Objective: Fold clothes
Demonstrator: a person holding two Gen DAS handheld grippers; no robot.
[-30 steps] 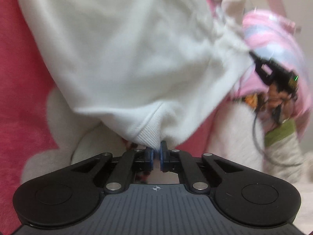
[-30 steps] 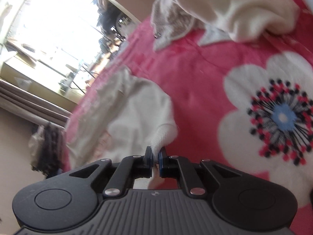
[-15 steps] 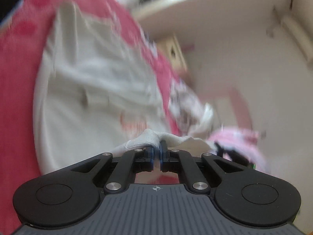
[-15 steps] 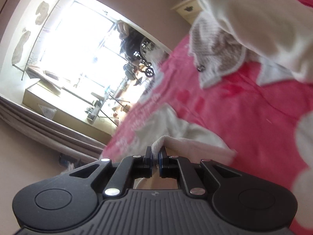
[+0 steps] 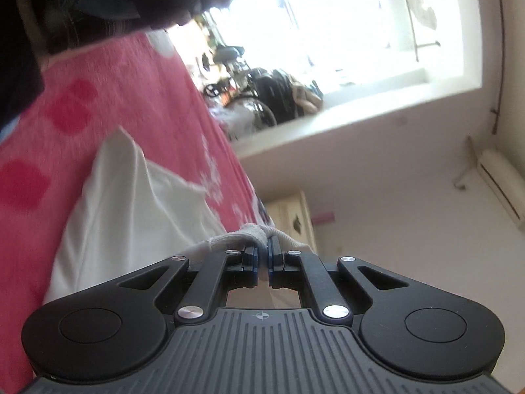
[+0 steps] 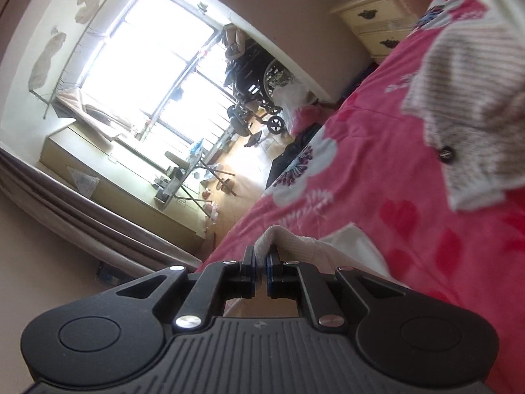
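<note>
A white garment (image 5: 131, 203) lies stretched over the pink flowered bedspread (image 5: 98, 98) in the left wrist view. My left gripper (image 5: 261, 252) is shut on its ribbed hem (image 5: 242, 236), which bunches over the fingertips. In the right wrist view my right gripper (image 6: 261, 256) is shut on another ribbed edge (image 6: 279, 239) of the same white garment (image 6: 347, 243), which trails off to the right over the bedspread (image 6: 377, 164). Both views are tilted steeply.
A grey striped garment (image 6: 472, 98) lies on the bed at the right. Dark clothing (image 5: 98, 0) fills the left wrist view's top left. Beyond the bed stand a cream dresser (image 6: 377, 19), a wheelchair (image 6: 259, 88) and a bright window (image 6: 147, 59).
Both grippers have swung across the bed with the white garment in their grip. The left view turned from the hanging cloth to the window and wall; the right view rose toward the window.
</note>
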